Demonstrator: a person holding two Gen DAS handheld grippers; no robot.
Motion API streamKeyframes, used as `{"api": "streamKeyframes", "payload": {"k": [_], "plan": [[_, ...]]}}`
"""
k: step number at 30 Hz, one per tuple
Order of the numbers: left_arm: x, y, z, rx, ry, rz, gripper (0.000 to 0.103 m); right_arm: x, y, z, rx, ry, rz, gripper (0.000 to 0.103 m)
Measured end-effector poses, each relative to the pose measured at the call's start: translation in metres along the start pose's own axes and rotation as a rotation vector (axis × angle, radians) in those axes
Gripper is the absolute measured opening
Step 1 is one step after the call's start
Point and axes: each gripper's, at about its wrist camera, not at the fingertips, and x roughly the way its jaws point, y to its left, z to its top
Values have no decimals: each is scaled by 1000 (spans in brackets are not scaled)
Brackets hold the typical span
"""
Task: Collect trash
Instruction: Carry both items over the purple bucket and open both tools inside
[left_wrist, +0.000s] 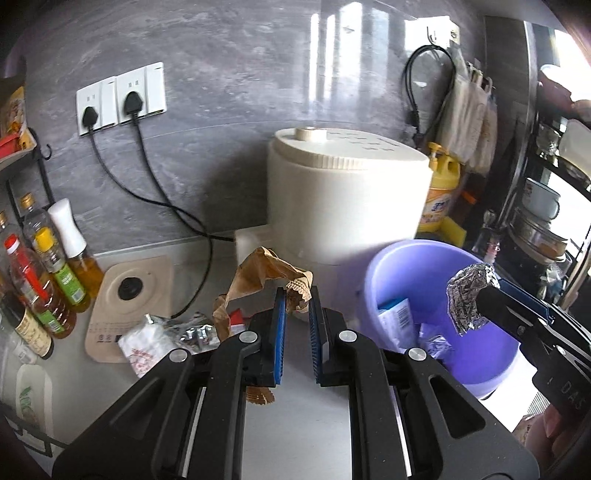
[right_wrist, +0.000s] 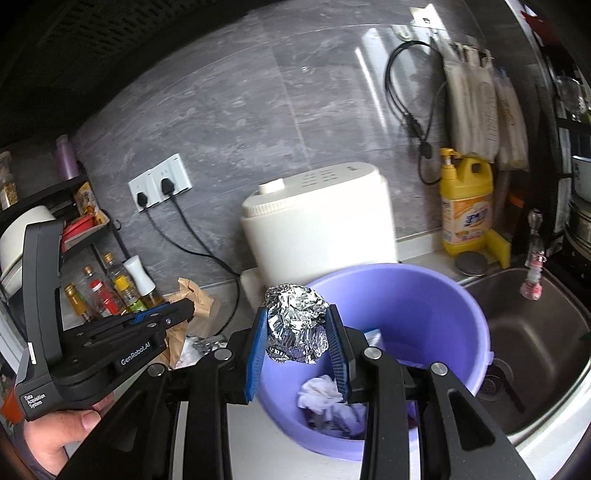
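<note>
Tabletop (left_wrist: 295, 417): pale and flat, carrying the purple basin, with loose litter lying left of the basin.
White appliance (left_wrist: 343, 199): rounded, with a knob on its lid, standing directly behind the basin, against the grey wall.
Sink (right_wrist: 535, 354): steel, touching the basin's right side; only the right wrist view shows it.
Purple basin (right_wrist: 424, 306): round and open-topped; the right wrist view looks down onto white crumpled tissue in its bottom, while the left wrist view shows a printed packet there instead.
Yellow detergent bottle (right_wrist: 467, 206): upright with a pump top, behind the basin and to its right.
Oil bottles (left_wrist: 44, 273): a cluster of upright bottles well left of the basin, clearest in the left wrist view.
Brown paper bag (left_wrist: 258, 277): crumpled, left of the basin, its long axis running up and away from the left tongs toward the appliance.
Foil ball (right_wrist: 297, 325): crumpled and roughly dome-shaped with no clear long axis, held above the basin's near-left rim.
Left tongs (left_wrist: 297, 321): narrow, clamped on the serrated edge of the paper bag.
Right tongs (right_wrist: 299, 347): partly spread, both blue pads pressing the foil ball.
</note>
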Motion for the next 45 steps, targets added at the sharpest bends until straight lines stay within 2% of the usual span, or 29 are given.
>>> {"api": "streamKeyframes", "payload": {"k": [4, 5, 6, 7, 22, 29, 32, 34, 36, 40, 45], "plan": [[2, -12, 5, 16, -5, -18, 12, -2, -12, 1, 11, 1, -10, 35], [2, -15, 6, 21, -6, -23, 12, -2, -13, 1, 14, 2, -17, 38], [2, -17, 8, 27, -7, -29, 12, -3, -15, 1, 21, 0, -19, 50], [2, -20, 9, 34, -9, -36, 12, -4, -17, 0, 30, -6, -21, 53], [8, -74, 11, 124, 3, -171, 12, -41, -61, -8, 123, -50, -142, 53], [8, -85, 7, 104, 2, -271, 13, -52, -72, -11, 131, -53, -179, 53], [10, -81, 6, 81, 9, -283, 29, -51, -72, -11, 132, -50, -178, 55], [9, -75, 6, 73, 5, -262, 32, -50, -71, -11, 131, -48, -169, 55], [8, -68, 6, 62, 7, -245, 44, -48, -67, -11, 129, -44, -161, 55], [3, -49, 6, 44, -2, -206, 48, -39, -56, -11, 122, -34, -125, 55], [-8, -20, 6, 16, -20, -136, 59, -24, -36, -10, 104, -22, -70, 55]]}}
